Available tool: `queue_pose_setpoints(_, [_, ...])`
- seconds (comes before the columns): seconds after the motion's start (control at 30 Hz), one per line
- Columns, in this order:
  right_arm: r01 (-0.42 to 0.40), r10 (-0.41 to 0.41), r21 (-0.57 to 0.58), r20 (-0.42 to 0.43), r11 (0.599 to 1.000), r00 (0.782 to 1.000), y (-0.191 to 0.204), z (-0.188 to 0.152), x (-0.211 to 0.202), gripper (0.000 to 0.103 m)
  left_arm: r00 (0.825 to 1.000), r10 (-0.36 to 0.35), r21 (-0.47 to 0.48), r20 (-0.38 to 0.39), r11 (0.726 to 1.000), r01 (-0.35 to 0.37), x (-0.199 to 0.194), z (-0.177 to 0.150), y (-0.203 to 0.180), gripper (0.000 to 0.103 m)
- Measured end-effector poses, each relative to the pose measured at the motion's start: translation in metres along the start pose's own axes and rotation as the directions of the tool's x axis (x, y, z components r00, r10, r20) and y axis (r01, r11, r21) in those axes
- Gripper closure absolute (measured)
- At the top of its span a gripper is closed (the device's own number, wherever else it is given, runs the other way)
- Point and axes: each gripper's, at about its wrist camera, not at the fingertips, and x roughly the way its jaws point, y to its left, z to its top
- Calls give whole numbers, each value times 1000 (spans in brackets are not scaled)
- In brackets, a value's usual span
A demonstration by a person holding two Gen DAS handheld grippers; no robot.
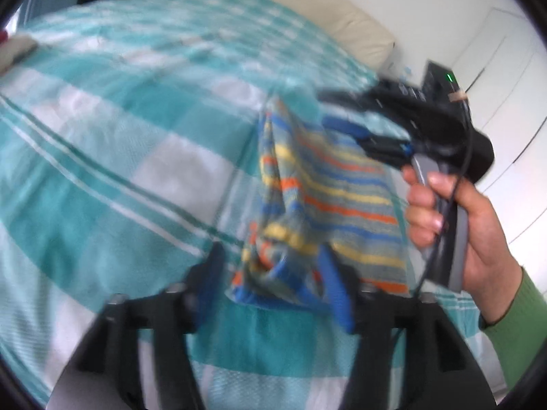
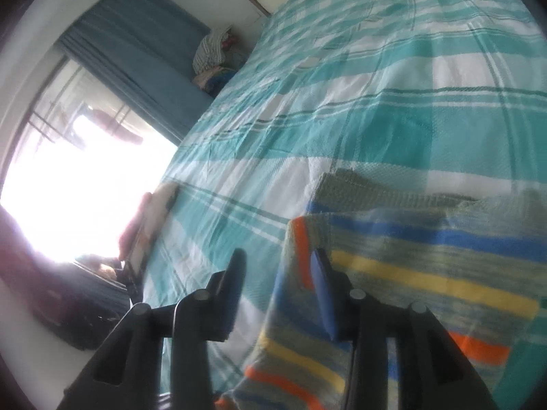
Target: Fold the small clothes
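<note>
A small striped garment (image 1: pixel 328 201), grey with blue, yellow and orange bands, is lifted over a teal and white checked bedspread (image 1: pixel 102 143). My left gripper (image 1: pixel 273 273) is open, and the bunched lower end of the garment hangs between its blue fingers (image 1: pixel 333 287). In the left wrist view my right gripper (image 1: pixel 345 119), held by a hand in a green sleeve, is at the garment's upper right edge. In the right wrist view the right gripper (image 2: pixel 278 273) stands open, and the garment (image 2: pixel 410 266) drapes over its right finger (image 2: pixel 323 287).
A cream pillow (image 1: pixel 307 3) lies at the head of the bed. White cupboard doors (image 1: pixel 506 68) stand to the right. A pile of folded clothes (image 2: pixel 212 58) sits beside blue curtains (image 2: pixel 136 54) and a bright window (image 2: pixel 75 177). The bedspread (image 2: pixel 376 85) stretches ahead.
</note>
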Motion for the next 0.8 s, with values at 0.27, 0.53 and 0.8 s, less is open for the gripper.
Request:
queue_pose_setpoints(0.27, [118,-142,-341,-48,933,989,32,-83,-92,63,997,77,102,-22,992,-74,31,15,-13,66])
queue_pose_setpoints(0.53, [271,-321,-371,-79,888,944,13,-184,-62,67,988,122,96,-93,989,-113,58,3,8,82])
queue_pose_setpoints(0.8, [558,-567,-377,99,739,818,55,-219,-116,21,975,219,121,31,968,-221,-3,11,0,22])
